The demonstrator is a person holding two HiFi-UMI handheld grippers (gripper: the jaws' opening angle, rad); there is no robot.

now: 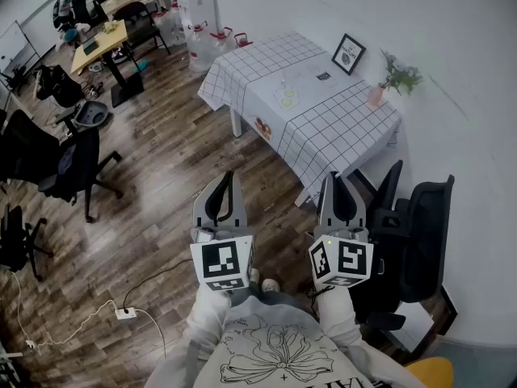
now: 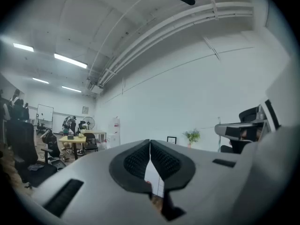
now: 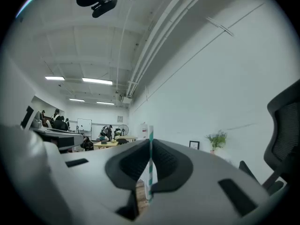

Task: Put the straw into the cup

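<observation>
Straw (image 3: 150, 168) clamped in right gripper (image 3: 150, 142), left gripper (image 2: 150, 141) clenched empty, framed sign's (image 1: 348, 53) print unreadable.

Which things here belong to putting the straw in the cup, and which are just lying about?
Job: striped straw, gripped in the right gripper; checked table, where a cup may stand but is too small to tell.
Lying about: picture frame; potted plant; black office chair; power strip on the floor; left gripper, shut and empty.
</observation>
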